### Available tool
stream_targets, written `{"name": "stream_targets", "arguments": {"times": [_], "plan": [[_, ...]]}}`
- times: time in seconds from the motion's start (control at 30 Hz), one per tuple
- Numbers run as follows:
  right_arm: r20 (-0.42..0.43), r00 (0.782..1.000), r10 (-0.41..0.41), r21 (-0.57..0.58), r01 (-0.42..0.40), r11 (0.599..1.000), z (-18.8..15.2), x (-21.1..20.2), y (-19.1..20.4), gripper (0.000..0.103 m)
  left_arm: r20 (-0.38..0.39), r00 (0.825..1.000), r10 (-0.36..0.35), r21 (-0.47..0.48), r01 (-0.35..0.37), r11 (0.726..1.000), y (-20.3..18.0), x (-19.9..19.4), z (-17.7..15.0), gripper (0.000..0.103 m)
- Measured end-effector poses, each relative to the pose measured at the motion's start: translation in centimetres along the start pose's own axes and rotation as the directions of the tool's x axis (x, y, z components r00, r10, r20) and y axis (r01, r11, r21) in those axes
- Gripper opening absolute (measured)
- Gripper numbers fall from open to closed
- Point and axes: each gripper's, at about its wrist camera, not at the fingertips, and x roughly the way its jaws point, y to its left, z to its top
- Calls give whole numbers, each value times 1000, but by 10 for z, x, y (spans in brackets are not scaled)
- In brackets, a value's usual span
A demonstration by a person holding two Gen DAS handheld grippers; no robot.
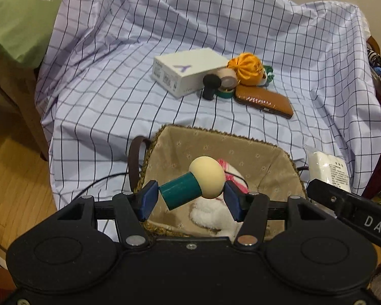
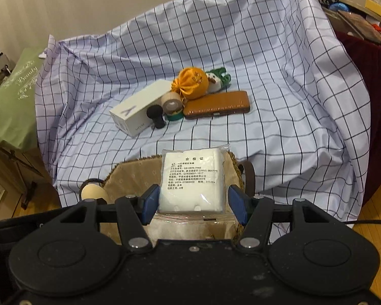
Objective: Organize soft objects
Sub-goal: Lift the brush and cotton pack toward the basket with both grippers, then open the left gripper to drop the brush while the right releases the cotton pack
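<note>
Both claws are squeezing something over the basket. Low in the left wrist picture, the left claw pinches a makeup sponge with a cream egg-shaped top and a teal handle, blue pads pressing on each end. Under it, inside the basket, sit a white fluffy thing and something pink and white, both partly hidden by the sponge and the claw, so I cannot tell what they are.

Low in the right wrist picture, the right claw grips a clear bag of white cotton pads with small print on it. The bag covers much of the basket behind it.

In the middle of both pictures, on the checked cloth, lie a white box, a black sponge, tape rolls, an orange pouch and a brown case. A small green and white toy peeks out behind the pouch.
</note>
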Motion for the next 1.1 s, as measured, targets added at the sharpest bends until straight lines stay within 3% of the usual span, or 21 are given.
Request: {"name": "stream_targets", "arguments": {"times": [0.73,1.1], "plan": [[-72,997,-23,-11,22,1000,-5,13,0,58,-132,991,-23,-34,18,999,6,29,-5,54],[-87,996,-24,-17,23,1000,-5,16,0,58,-134,991,-9,-34,4,999,6,31,-5,56]]}}
